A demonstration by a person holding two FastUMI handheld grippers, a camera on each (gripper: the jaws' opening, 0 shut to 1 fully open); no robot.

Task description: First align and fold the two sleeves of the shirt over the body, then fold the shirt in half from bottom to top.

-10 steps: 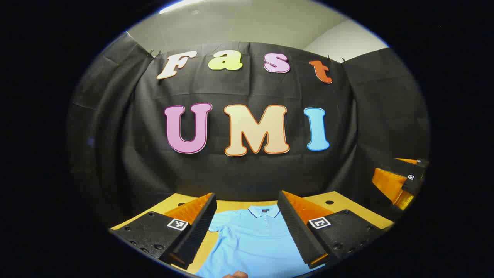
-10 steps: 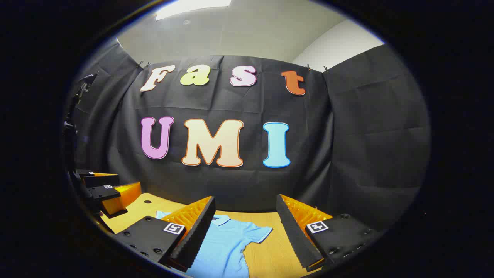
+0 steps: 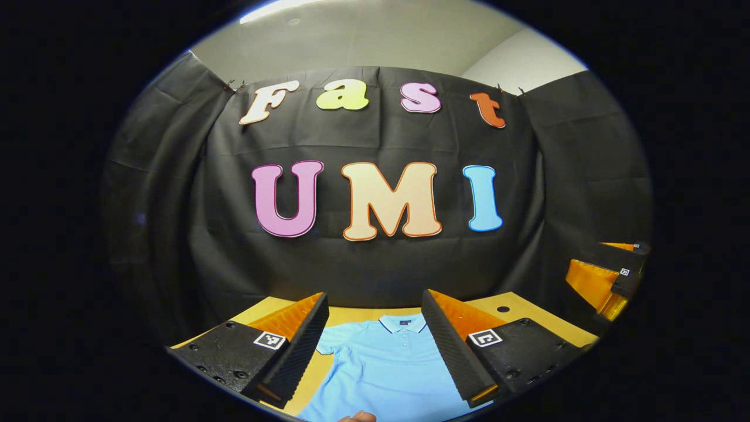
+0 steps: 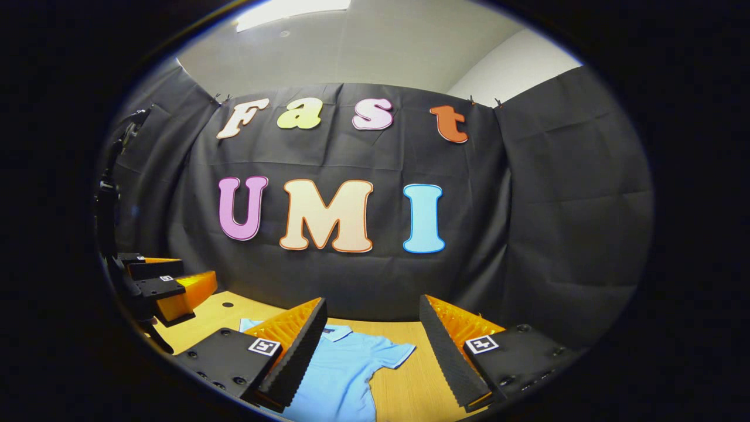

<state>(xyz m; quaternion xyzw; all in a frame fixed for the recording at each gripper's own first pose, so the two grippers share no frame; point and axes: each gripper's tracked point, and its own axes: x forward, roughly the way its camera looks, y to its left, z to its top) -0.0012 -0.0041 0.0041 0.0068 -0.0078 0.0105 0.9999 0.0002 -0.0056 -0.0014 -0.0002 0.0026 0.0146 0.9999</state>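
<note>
A light blue polo shirt [image 3: 381,369] lies flat on the wooden table [image 3: 521,308], collar toward the back wall. My left gripper [image 3: 375,305] hangs open above it, the collar showing between the fingers. In the right gripper view the same shirt [image 4: 345,372] shows its collar and one short sleeve [image 4: 392,354] spread out to the side. My right gripper [image 4: 372,308] is open too, held over that sleeve side with nothing between its fingers. The right gripper [image 3: 609,275] also appears at the far right of the left gripper view, and the left gripper [image 4: 164,287] at the far left of the right gripper view.
The booth's black cloth wall [image 3: 375,264] rises right behind the table's far edge. A small dark hole [image 3: 503,308] marks the tabletop to the right of the collar. A fingertip [image 3: 357,417] peeks in at the bottom edge of the left gripper view.
Both views have tilted down a touch, so slightly more of the shirt and table shows. Both grippers stay open.
</note>
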